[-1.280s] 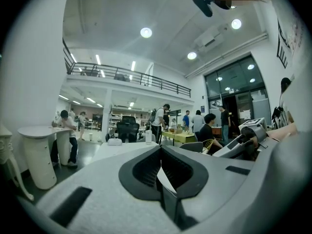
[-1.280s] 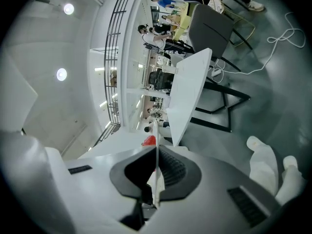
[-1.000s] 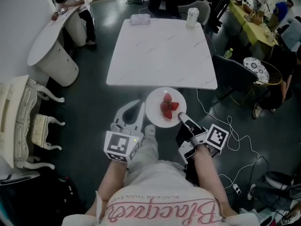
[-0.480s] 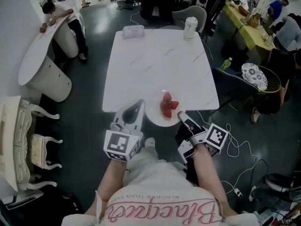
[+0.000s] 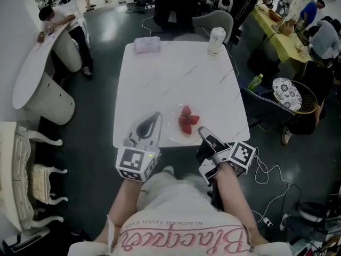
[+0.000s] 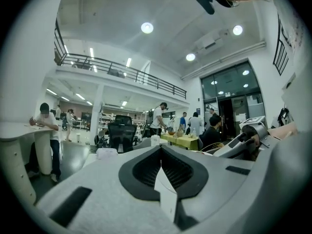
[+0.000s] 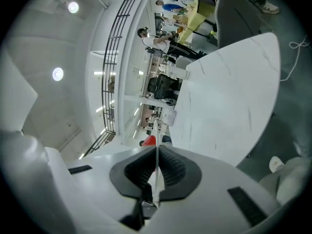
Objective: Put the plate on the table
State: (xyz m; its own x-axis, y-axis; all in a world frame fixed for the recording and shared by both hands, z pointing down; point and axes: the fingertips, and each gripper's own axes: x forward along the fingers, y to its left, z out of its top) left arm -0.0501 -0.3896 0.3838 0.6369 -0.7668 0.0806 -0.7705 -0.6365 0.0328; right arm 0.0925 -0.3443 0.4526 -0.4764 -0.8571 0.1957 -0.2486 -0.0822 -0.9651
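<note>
View is rolled sideways. Right gripper (image 7: 156,152) has its tongs pressed together on the rim of a thin white plate (image 7: 156,182), seen edge-on as a narrow white line running out past the tips. A red food piece (image 7: 150,141) sits just left of that line, too blurred to name. Beyond is the white marbled worktop (image 7: 229,96), with a white cup (image 7: 181,63) and a small white box (image 7: 168,116) at its far edge. Whether the plate touches the worktop can't be told. Background: black office chair (image 7: 163,87), balcony railing (image 7: 114,57), ceiling lights (image 7: 73,7), dark floor (image 7: 287,111) with a cable (image 7: 292,45).
</note>
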